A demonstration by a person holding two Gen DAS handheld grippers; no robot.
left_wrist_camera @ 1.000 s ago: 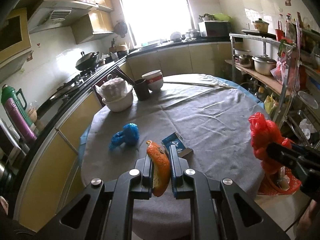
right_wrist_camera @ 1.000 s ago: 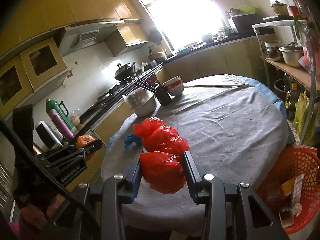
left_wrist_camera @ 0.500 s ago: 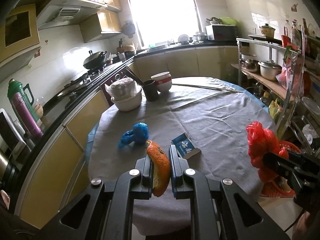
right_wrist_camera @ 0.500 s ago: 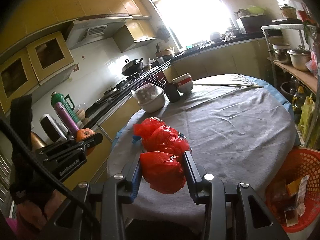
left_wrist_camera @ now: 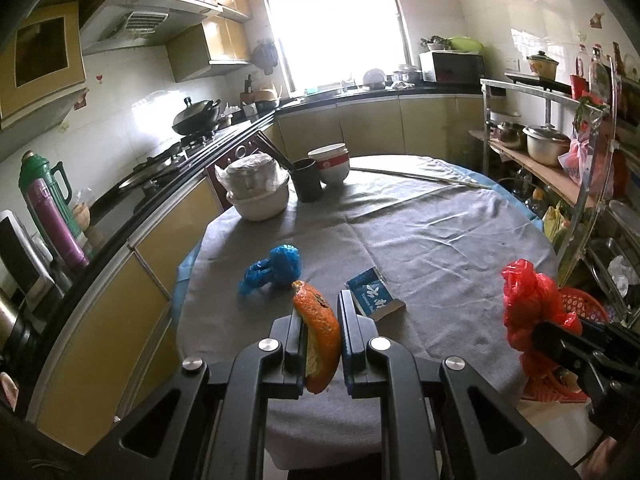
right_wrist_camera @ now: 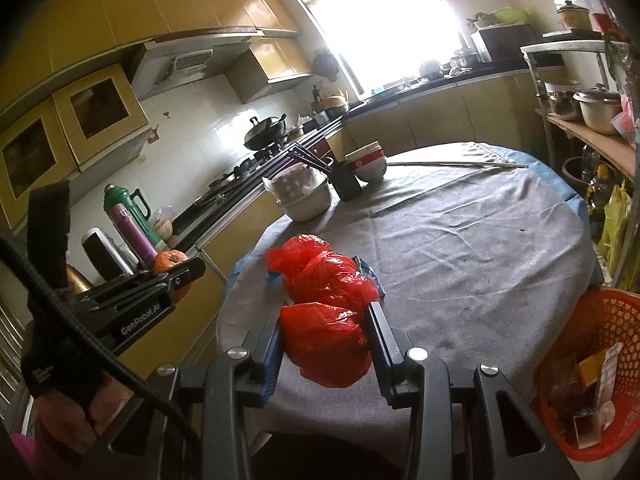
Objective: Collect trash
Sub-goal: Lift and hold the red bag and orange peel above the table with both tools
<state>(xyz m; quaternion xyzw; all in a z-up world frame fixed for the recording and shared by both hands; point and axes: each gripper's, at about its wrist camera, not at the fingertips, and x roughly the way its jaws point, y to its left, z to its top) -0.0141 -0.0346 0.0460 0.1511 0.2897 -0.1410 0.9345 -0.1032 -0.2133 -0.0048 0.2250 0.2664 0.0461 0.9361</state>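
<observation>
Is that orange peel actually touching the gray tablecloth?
Apart. In the left wrist view the orange peel is clamped between the left gripper's jaws, lifted above the gray tablecloth.

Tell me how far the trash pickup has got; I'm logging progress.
Done: the red basket beside the table already holds some packaging. In hand: the left tool grips an orange peel, and the right tool grips a red plastic bag. Left: a blue plastic bag and a small blue box lie on the tablecloth.

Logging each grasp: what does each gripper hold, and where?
Left gripper pinches an orange peel across its middle. Right gripper clamps a red plastic bag around its lower bulge.
</observation>
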